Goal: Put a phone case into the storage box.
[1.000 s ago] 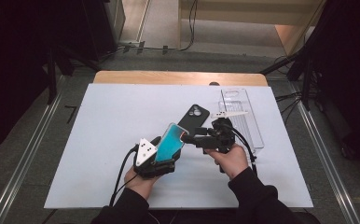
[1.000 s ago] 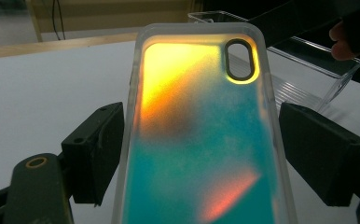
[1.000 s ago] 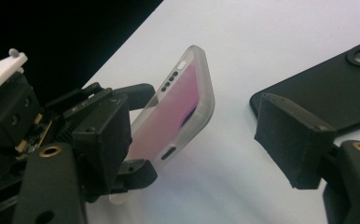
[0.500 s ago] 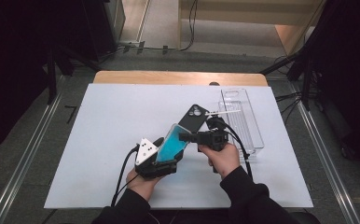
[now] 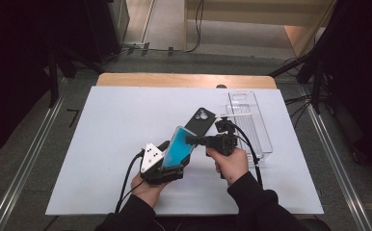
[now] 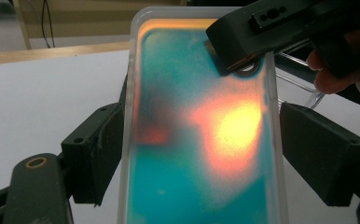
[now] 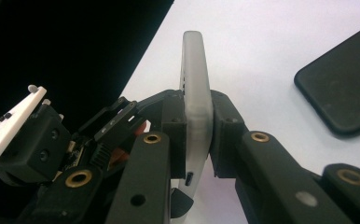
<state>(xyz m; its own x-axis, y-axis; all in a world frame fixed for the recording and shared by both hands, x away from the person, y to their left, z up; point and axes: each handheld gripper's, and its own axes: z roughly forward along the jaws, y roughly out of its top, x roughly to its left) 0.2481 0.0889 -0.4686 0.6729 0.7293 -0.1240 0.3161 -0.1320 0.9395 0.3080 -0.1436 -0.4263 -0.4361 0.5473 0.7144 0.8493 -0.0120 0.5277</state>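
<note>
Now that the right hand-held gripper (image 5: 197, 140) has slid in from the side, it's pinching the top edge of the teal phone (image 5: 178, 147), which the left hand-held gripper (image 5: 170, 169) clamps by its long sides, tilted up above the bench (image 5: 102, 125). Looks like they're about to case it; black case (image 5: 200, 120) and clear tray (image 5: 251, 125) wait just beyond.
</note>
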